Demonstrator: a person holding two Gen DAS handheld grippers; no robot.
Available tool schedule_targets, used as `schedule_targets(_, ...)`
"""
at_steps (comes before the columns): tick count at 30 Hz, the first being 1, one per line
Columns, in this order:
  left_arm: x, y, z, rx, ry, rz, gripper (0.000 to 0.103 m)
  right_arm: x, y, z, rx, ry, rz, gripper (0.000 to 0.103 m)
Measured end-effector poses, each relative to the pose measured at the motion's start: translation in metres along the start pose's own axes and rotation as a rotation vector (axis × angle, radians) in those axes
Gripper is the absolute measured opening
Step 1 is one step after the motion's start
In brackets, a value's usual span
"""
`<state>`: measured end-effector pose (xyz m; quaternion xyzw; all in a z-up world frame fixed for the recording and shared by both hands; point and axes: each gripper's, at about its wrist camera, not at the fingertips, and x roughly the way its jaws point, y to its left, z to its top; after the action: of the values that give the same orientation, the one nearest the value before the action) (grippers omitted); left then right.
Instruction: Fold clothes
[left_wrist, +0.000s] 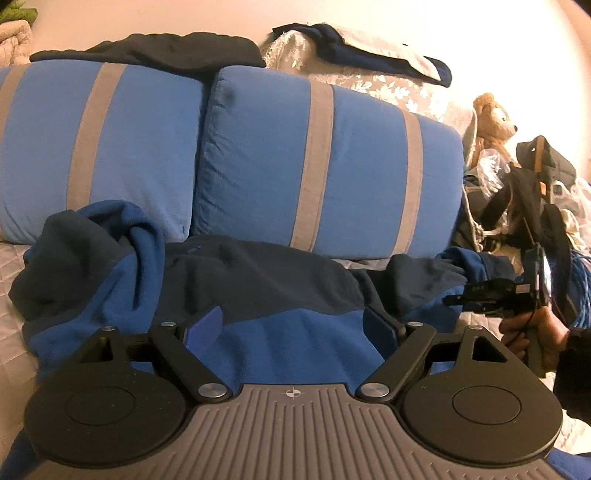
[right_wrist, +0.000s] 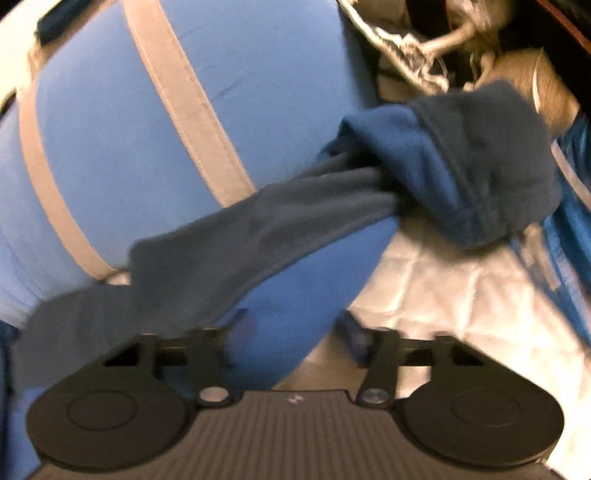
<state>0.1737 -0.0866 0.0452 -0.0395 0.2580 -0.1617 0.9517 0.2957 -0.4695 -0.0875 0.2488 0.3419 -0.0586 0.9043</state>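
soft fleece, take it at the hems

the blue and navy fleece top (left_wrist: 280, 295) lies rumpled on the quilted bed cover (right_wrist: 443, 295), against the striped blue cushions (left_wrist: 325, 162). it looks light, limp and thick, likely to sag and bunch, not slip. the left hand-held gripper (left_wrist: 293, 325) hovers released over the body panel, nothing between its jaws. the right hand-held gripper (right_wrist: 291, 332) sits at the sleeve (right_wrist: 258, 236); blur hides whether it pinches cloth. best holds: cuff (right_wrist: 480, 162), hem, shoulder seams.
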Motion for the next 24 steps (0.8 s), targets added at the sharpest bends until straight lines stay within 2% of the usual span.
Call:
schedule_targets(3, 0.001, 0.002, 0.001, -0.008, 0.006, -0.004, 0.084, -0.015, 0.016, -0.002, -0.071, -0.025, -0.005, 0.014)
schedule_targets(15, 0.001, 0.008, 0.001, -0.046, 0.005, -0.018, 0.084, -0.13, 0.094, -0.017, -0.315, -0.114, 0.179, 0.011)
schedule_targets(19, 0.001, 0.01, 0.001, -0.059, -0.002, -0.019, 0.084, -0.159, 0.124, -0.031, -0.379, -0.101, 0.27, 0.01)
schedule_targets(24, 0.002, 0.016, 0.001, -0.095, 0.007, -0.017, 0.084, -0.166, 0.159, -0.057, -0.485, -0.05, 0.341, 0.01)
